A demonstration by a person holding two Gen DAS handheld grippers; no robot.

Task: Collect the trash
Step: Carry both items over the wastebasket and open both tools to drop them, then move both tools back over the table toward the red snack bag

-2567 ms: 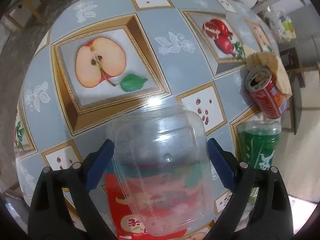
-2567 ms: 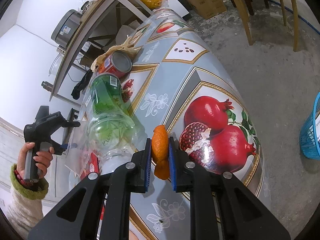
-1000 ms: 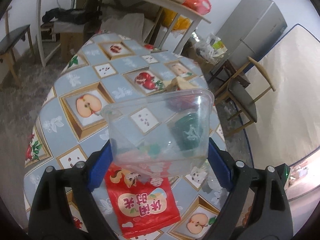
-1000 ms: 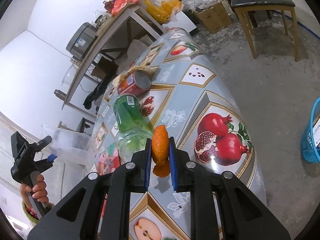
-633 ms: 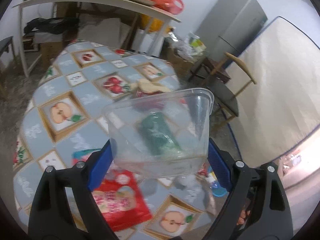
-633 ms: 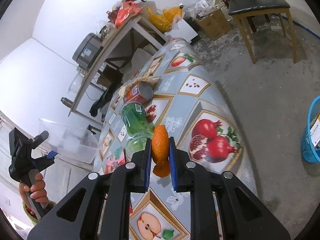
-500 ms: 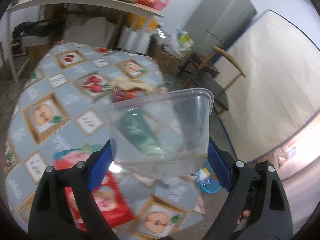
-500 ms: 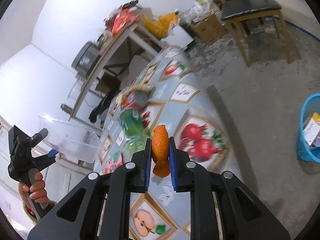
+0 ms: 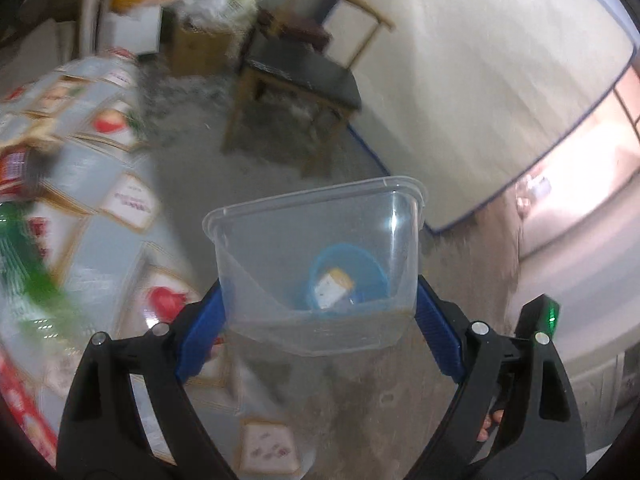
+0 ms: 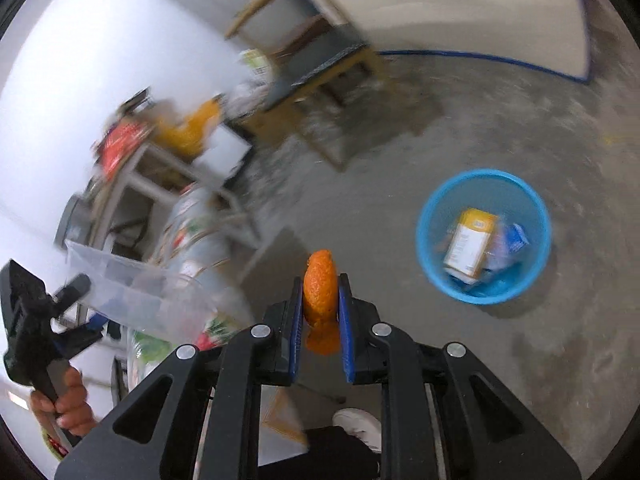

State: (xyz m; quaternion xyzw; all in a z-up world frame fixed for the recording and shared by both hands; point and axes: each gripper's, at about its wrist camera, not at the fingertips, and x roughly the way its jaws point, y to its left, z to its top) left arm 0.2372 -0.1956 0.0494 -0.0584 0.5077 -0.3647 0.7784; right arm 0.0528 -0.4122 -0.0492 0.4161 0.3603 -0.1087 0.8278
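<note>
My left gripper (image 9: pixel 318 320) is shut on a clear plastic container (image 9: pixel 320 264), held tilted above the floor. Through its wall shows the blue trash basket (image 9: pixel 347 276) on the floor beyond. My right gripper (image 10: pixel 320 312) is shut on an orange peel (image 10: pixel 319 292). The blue basket (image 10: pixel 484 236) sits on the concrete to its upper right, with a yellow-white carton (image 10: pixel 470 246) and other waste inside. The left gripper (image 10: pixel 52 308) with the container (image 10: pixel 136 292) also appears at the left of the right wrist view, gripped by a hand (image 10: pixel 66 404).
The fruit-patterned table (image 9: pixel 80 208) lies to the left, bearing a red can (image 9: pixel 14 172) and a green bottle (image 9: pixel 24 264). A wooden chair (image 9: pixel 304 76) stands on the concrete beyond. A mattress (image 9: pixel 480 92) leans on the wall. A person's shoe (image 10: pixel 358 422) is below the right gripper.
Both grippers have swung away from the table toward the floor. The blue basket now lies ahead of them. Each grip is unchanged.
</note>
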